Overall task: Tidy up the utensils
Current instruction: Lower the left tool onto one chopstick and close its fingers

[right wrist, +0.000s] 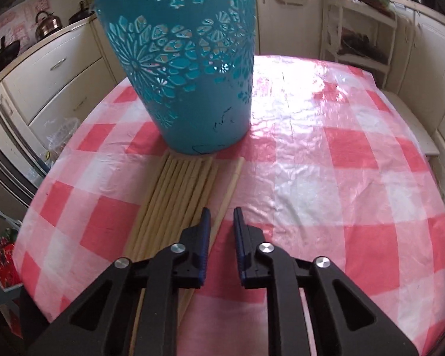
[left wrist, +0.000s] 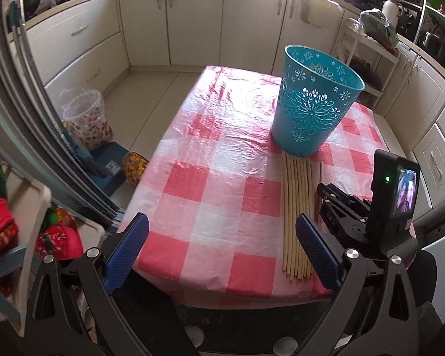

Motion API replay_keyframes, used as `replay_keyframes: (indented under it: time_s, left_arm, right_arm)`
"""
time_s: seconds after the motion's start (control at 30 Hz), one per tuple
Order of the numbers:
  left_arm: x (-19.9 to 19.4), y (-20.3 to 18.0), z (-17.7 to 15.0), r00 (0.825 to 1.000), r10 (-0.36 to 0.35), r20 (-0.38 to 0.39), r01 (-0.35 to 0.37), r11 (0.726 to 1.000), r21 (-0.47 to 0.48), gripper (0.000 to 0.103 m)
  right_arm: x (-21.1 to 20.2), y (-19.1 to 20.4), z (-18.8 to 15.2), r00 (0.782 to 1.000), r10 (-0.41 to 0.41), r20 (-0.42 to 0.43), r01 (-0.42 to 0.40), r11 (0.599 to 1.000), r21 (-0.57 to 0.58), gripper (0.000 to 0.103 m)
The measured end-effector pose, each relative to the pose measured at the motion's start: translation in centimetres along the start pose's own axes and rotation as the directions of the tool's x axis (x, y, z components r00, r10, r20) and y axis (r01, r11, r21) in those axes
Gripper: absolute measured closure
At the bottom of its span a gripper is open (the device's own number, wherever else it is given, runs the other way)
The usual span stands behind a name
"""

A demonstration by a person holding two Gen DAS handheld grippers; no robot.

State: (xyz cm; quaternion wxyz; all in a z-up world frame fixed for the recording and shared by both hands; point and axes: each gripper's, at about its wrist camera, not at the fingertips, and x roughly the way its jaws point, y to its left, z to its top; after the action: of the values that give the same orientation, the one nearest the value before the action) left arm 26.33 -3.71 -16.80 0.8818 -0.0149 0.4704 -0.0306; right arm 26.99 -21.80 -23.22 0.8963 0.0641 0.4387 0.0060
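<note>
Cream cabinets (left wrist: pixel 192 20), tiled floor (left wrist: pixel 145 101) (sunlit)

chopsticks (left wrist: pixel 296 216): pale wood, flat in a side-by-side row, far ends at the bin
bin (left wrist: pixel 314 103): teal, perforated, upright

- The left wrist view looks down along its own blue fingers (left wrist: pixel 317 255) from beyond the near edge of the table (left wrist: pixel 210 201), taking in the whole checked top and the kitchen cabinets (left wrist: pixel 192 20) behind.
- The right wrist view sits lower and closer, over the near right part of the table (right wrist: pixel 326 178).
- Both share the turquoise basket (left wrist: pixel 314 101) (right wrist: pixel 187 68), the chopsticks (left wrist: pixel 296 207) (right wrist: pixel 175 198) before it and the far cabinets (right wrist: pixel 50 71).
- The left view also catches the right gripper (left wrist: pixel 326 195), by the near right corner.
</note>
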Motion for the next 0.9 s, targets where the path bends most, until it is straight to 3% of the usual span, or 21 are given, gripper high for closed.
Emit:
replay_keyframes:
  time_s: [0.23,0.4,0.57,0.73,0.9]
  left_arm:
    - [7.1,-3.0,1.7,0.995,-0.053,-0.089,0.056,0.998,0.027,0.008]
    - [11.6,-5.4,2.7,0.992,-0.018,-0.124,0.026,0.998,0.06,0.01]
    - [14.7,-6.5,3.5,0.987,0.009,-0.158,0.001,0.998,0.064,0.014]
    - [16.0,-7.2,3.8,0.985,0.049,-0.168,-0.036,0.996,0.078,0.016]
    - [15.9,-7.0,4.1,0.983,0.044,-0.178,-0.032,0.997,0.072,0.019]
  right_arm:
    - [0.2,-1.2,0.5,0.997,0.06,-0.049,-0.068,0.981,-0.181,0.093]
    - [0.0,-3.6,0.3,0.989,0.139,-0.056,-0.146,0.978,-0.146,0.094]
    - [-0.3,-4.5,0.0,0.986,0.161,-0.036,-0.165,0.98,-0.116,0.093]
    - [-0.5,-5.1,0.0,0.981,0.191,-0.039,-0.193,0.977,-0.087,0.093]
    - [-0.6,-5.0,0.1,0.979,0.201,-0.038,-0.203,0.976,-0.076,0.093]
